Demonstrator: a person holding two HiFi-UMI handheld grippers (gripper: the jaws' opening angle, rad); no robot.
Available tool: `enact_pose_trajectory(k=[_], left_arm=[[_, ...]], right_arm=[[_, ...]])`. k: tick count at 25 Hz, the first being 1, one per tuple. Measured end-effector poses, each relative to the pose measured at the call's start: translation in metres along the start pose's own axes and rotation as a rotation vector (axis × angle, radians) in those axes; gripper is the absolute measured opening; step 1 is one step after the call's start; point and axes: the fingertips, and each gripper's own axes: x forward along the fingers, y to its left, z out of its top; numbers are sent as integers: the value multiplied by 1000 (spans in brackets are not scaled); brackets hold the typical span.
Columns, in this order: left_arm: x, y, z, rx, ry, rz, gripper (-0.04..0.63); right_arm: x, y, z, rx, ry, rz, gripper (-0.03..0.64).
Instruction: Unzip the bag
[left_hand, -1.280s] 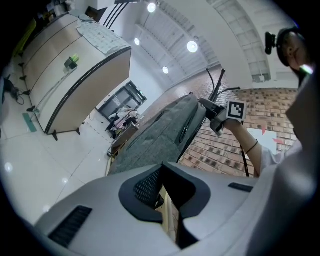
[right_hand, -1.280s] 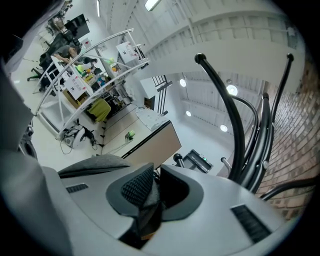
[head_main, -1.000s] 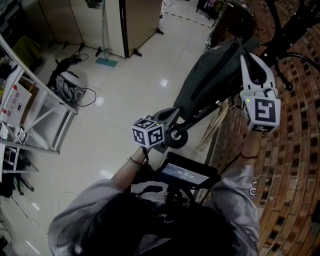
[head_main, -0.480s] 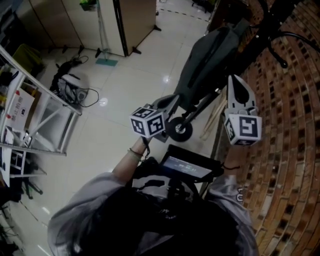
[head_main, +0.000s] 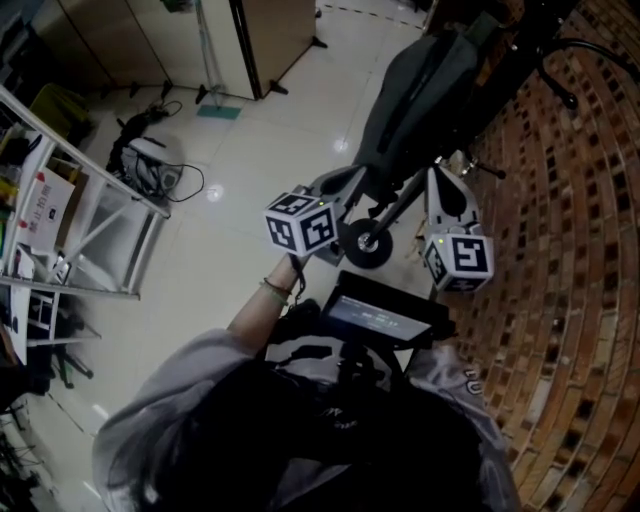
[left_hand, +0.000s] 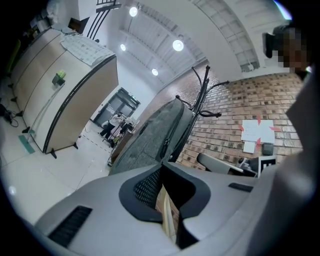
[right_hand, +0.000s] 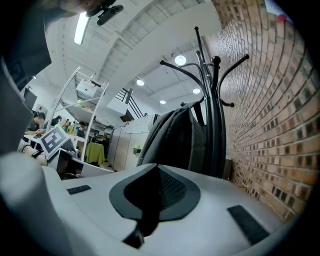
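Bag (left_hand: 150, 145) zipper (left_hand: 165, 143) shows in left gripper view, not head view.

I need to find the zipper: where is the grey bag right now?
In the head view the grey bag hangs at upper right on the black coat stand, beside the brick wall.

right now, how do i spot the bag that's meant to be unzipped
Find the brick wall at the head view's right; a black coat stand rises beside it. The dark grey backpack hangs from that stand, the only thing on it, while the other hooks stick out bare.
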Motion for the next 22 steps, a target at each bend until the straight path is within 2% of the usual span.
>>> enact_pose_trajectory(k=[7,22], left_arm=[[-1,0,0,-11,-12,15,6],[1,-7,-4,-37,-34,29,7]], right_arm=[[1,15,-25,49,31,22,-3],[-8,22,-36,97,28,48,-2]])
